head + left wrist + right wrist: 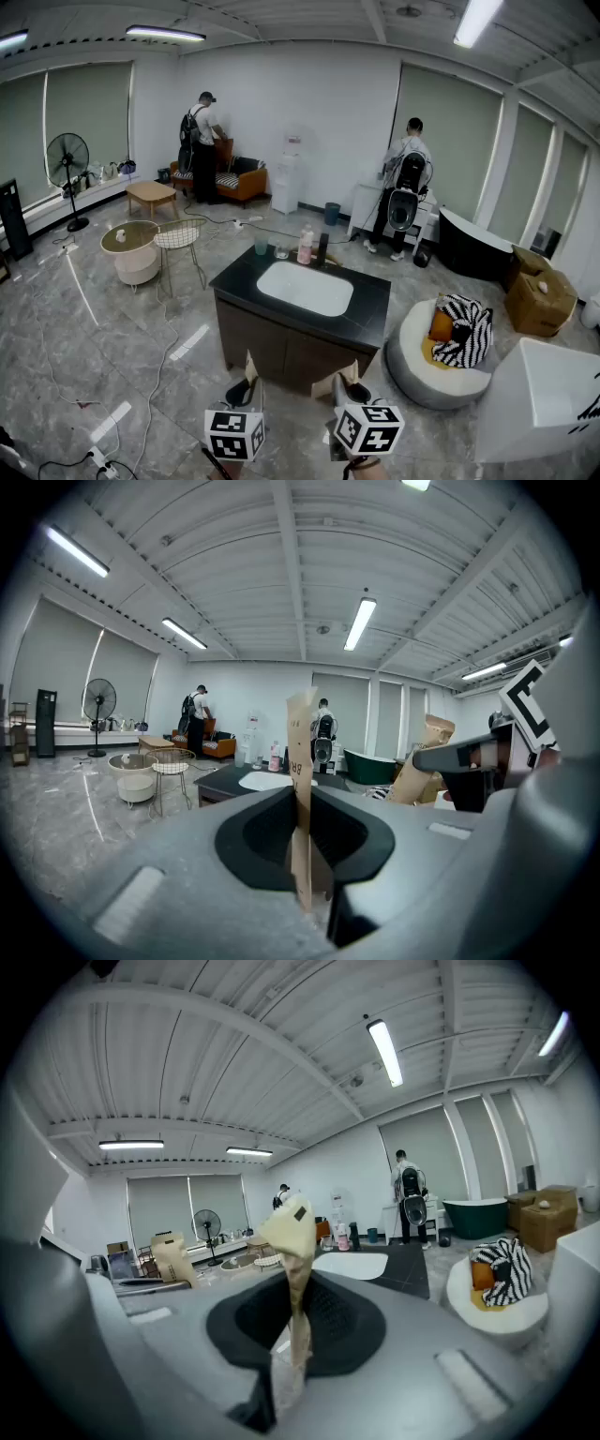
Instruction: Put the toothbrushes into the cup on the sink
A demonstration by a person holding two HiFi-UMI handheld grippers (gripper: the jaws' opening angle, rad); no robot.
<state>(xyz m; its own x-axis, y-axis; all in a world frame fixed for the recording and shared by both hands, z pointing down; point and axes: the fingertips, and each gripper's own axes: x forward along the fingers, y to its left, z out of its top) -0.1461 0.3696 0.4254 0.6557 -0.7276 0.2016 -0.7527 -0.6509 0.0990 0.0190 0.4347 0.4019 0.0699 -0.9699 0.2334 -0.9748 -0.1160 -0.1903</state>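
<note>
Toothbrush pack point(302, 752) of tan card pinched upright in left tongs point(305, 874), second pack point(289, 1232) pinched in right tongs point(286, 1363), cup point(261, 246) on far sink bench point(370, 302)

Prob. mock-home lab w/ sink point(305, 288), tub point(473, 246)

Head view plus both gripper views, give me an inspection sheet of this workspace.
Surface: black counter around a white basin.
Job's things: cup at the counter's far edge; left packet and right packet, brown paper.
Clutter: pink bottle and dark bottle beside the cup.
Grippers: left gripper, jaws shut on the left packet; right gripper, jaws shut on the right packet.
Cables: cable on the floor left of the counter.
Surroundings: two people at the far wall, fan, bathtub.
</note>
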